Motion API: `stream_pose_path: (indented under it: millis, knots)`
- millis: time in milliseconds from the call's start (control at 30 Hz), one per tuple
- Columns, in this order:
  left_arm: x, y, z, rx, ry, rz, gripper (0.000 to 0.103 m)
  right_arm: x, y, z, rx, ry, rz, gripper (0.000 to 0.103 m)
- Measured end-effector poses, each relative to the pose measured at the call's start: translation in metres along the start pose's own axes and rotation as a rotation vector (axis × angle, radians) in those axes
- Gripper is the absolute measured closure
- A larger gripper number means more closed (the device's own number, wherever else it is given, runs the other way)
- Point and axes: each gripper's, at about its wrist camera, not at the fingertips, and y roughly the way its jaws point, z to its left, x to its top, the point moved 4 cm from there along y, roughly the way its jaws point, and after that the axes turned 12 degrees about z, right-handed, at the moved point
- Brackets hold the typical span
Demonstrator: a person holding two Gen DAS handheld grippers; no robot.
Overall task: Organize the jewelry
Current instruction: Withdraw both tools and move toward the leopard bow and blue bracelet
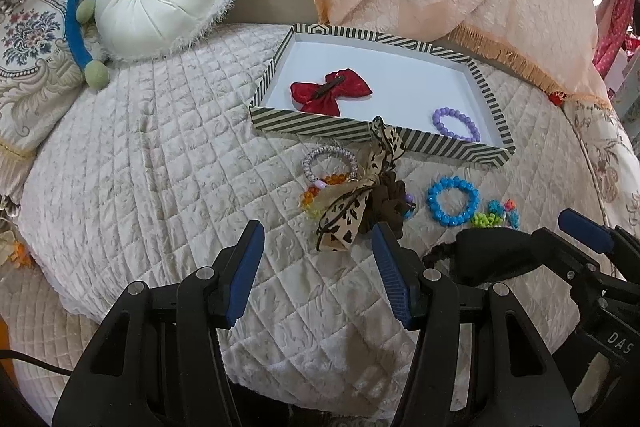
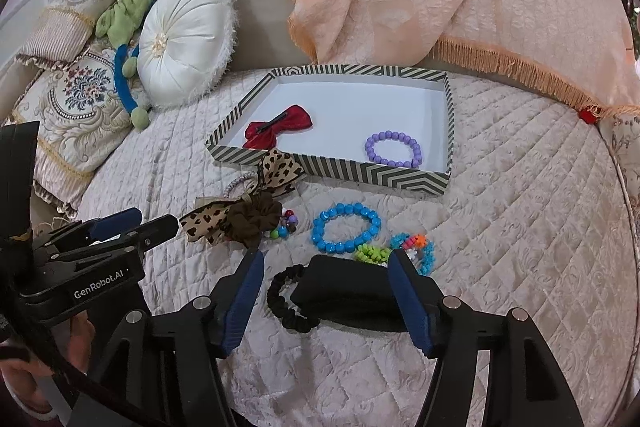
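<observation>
Jewelry lies in two groups on the quilted bed (image 2: 520,227): sorted pieces inside the striped tray (image 2: 449,123) and unsorted pieces on the quilt between the tray and the claws. Tray contents: a red bow clip (image 2: 278,131) and a purple bead bracelet (image 2: 394,149), set apart from each other, apparently to keep types separate. Ahead of the right claw (image 2: 326,301), between it and the tray, lies a blue bead bracelet (image 2: 346,233); a multicolour bead cluster (image 2: 416,251) sits just beside its right finger. Right claw: released, jaws spread wide on either side of a black hair tie with a broad black pad (image 2: 344,293), not yet closed on it; judged the next item for pickup. Left claw (image 1: 318,277): released, empty, hovering over bare quilt. Just ahead of it, a leopard-print ribbon scrunchie (image 1: 360,195) rests against the tray's near wall, overlapping a silver coil bracelet (image 1: 330,163) and orange beads (image 1: 316,191); this tangle will likely need separating.
</observation>
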Motion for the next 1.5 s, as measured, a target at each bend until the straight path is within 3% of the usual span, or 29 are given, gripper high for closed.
stream_pose_path:
  millis: [267,600,900,1233,1433,1500]
  knots:
    - [-0.002,0.0,-0.001,-0.011,0.01,0.01,0.046,-0.004,0.0,-0.002,0.002,0.0,0.01,0.04]
    - [-0.003,0.005,0.024,-0.132,-0.031,0.077,0.041,-0.015,0.0,-0.019,-0.004,0.023,0.031,0.04]
    - [0.002,0.016,0.025,-0.165,-0.025,0.101,0.038,-0.023,0.006,-0.037,0.005,0.053,0.05,0.04]
    - [0.028,0.046,-0.007,-0.171,0.048,0.132,0.038,0.014,0.024,-0.039,0.004,-0.005,0.033,0.04]
    - [0.042,0.068,-0.016,-0.165,0.068,0.142,0.039,0.038,0.062,-0.039,-0.006,-0.048,0.087,0.041]
    - [0.046,0.075,-0.018,-0.171,0.076,0.141,0.043,0.043,0.077,-0.04,-0.008,-0.056,0.108,0.043]
